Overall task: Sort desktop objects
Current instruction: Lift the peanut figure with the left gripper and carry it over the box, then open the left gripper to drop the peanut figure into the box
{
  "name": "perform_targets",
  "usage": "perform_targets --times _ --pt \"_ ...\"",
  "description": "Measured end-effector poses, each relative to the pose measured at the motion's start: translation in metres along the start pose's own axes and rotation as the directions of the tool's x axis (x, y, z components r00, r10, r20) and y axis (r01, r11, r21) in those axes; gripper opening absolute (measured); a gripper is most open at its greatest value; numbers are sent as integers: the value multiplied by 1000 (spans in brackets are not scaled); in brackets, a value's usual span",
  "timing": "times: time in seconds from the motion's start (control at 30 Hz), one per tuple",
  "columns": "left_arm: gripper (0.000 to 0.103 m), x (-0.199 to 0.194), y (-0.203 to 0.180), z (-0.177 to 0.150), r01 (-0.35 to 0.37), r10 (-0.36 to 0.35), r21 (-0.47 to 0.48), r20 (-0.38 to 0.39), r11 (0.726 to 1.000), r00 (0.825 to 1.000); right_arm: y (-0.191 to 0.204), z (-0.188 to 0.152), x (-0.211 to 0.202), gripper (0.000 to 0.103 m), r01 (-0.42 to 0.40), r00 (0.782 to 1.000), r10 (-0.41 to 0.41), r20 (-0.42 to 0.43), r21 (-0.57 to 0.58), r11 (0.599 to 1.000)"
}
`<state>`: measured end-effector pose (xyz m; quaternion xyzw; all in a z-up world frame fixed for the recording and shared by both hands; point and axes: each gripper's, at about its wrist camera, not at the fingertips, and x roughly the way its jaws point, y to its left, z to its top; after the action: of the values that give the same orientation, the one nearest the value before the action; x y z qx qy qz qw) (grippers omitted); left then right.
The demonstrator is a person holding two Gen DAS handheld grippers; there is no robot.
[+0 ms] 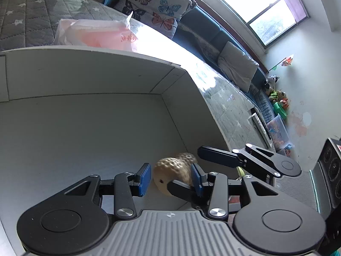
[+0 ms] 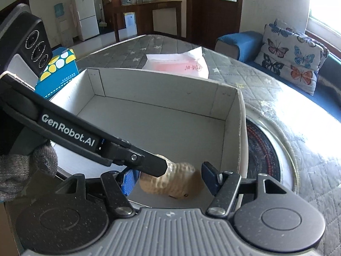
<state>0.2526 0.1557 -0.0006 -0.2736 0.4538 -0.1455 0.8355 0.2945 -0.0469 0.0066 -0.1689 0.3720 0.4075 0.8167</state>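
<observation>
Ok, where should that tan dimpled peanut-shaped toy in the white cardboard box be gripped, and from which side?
Across its width near the waist, coming from above: the peanut toy lies on its side on the box floor, and its rounded ends would likely slip. The left gripper straddles it that way.

Home living room — sofa (image 2: 245, 42), butterfly cushion (image 2: 292, 57), fridge (image 2: 86, 15), quilted table cover (image 2: 266, 89)
</observation>
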Motion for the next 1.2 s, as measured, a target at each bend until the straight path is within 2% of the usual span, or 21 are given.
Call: perform_targets --times 0.37,0.6,0.93,1.2 --pt "44 -38 -27 -22 -68 59 69 128 995 990 5 -24 -66 66 42 987 -45 152 26 999" --pt "44 -58 -58 -45 -61 39 106 202 992 979 8 -61 -116 66 93 973 -103 207 57 994" --pt "44 -35 -92 -83 20 -34 128 108 992 994 12 -128 -141 66 158 972 -174 155 106 982" --pt "44 -2 -110 -99 56 -57 120 11 991 998 -2 -159 -143 65 172 973 -197 117 195 966"
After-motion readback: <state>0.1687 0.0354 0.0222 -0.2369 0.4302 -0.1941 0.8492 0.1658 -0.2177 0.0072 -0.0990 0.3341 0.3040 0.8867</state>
